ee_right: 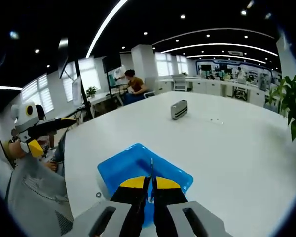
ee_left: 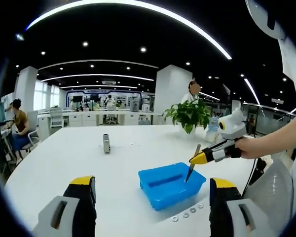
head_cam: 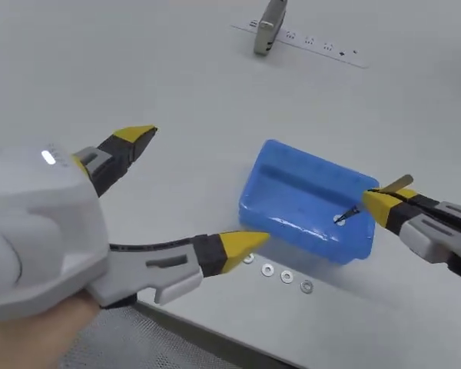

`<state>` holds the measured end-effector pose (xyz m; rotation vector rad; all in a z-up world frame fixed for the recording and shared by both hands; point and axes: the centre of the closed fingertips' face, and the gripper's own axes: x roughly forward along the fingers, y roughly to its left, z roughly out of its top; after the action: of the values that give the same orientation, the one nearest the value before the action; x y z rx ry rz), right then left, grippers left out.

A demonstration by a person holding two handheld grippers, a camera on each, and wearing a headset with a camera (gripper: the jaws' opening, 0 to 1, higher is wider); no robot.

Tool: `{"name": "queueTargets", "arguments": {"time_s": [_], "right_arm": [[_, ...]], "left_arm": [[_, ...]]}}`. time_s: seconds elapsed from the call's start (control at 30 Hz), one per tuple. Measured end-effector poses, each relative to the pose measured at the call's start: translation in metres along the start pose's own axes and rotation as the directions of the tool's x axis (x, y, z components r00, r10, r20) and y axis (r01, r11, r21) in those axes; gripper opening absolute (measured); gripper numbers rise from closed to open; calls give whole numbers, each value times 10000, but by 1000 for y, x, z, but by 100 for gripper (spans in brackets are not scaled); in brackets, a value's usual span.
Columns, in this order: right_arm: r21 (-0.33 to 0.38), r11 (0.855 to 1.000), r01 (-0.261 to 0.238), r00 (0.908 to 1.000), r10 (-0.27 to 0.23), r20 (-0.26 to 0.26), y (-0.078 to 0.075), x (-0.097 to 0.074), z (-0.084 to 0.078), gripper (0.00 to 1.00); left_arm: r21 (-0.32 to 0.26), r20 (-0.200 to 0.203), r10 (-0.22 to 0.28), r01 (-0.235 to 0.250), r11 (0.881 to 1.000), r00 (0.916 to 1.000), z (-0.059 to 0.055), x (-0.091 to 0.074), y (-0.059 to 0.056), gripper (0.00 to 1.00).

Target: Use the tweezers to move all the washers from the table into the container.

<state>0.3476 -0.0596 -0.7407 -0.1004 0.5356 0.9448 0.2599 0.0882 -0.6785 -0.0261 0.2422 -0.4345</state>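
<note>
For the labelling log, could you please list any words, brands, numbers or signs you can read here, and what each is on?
None can be read.
The blue container, tweezers and grey box show no text.
Marks on the white strip are too small to read.

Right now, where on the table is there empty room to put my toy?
The wide tabletop between the blue container and the grey block is bare. It is crowded by the near edge, where washers lie beside the container.
</note>
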Motion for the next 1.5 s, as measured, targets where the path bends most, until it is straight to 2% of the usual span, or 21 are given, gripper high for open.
{"name": "queueTargets", "arguments": {"time_s": [0.27,0.7,0.83,0.97,1.03,1.1,1.23,1.37,1.5], "right_arm": [[-245,9997,91,9999,-94,-127,-1,5,-9,1],[-362,9993,96,9998,-91,153,0,1,0,1],[-416,9991,-55,9987,76,503,13,-9,16,1],[-551,9972,-508,9937,560,972,37,-25,34,1],[-619,9946,-834,9916,889,935,50,-30,35,1],[-639,9918,-1106,9897,1158,841,62,-33,30,1],[-598,9885,-1391,9897,1408,258,77,-31,4,1],[-546,9902,-1283,9915,1269,-286,78,-25,-21,1],[-340,9913,-1268,9906,1249,-551,77,-22,-36,1]], "left_arm": [[18,-234,9,-9,10000,9997,-4,2,0,97],[-223,-324,18,-25,9997,9995,-7,0,4,95],[-195,-221,-52,48,9998,9997,-6,0,3,95],[-138,-223,-60,57,9999,9997,-6,0,3,94],[-126,-199,-94,92,9999,9998,-5,0,2,94],[-137,-140,-135,134,9998,9998,-4,0,1,94],[-68,-243,-143,141,9999,9996,-6,-1,0,93],[-85,-239,-232,230,9997,9994,-6,-1,-1,92],[-131,-237,-290,287,9995,9993,-6,-1,-2,92]]}}
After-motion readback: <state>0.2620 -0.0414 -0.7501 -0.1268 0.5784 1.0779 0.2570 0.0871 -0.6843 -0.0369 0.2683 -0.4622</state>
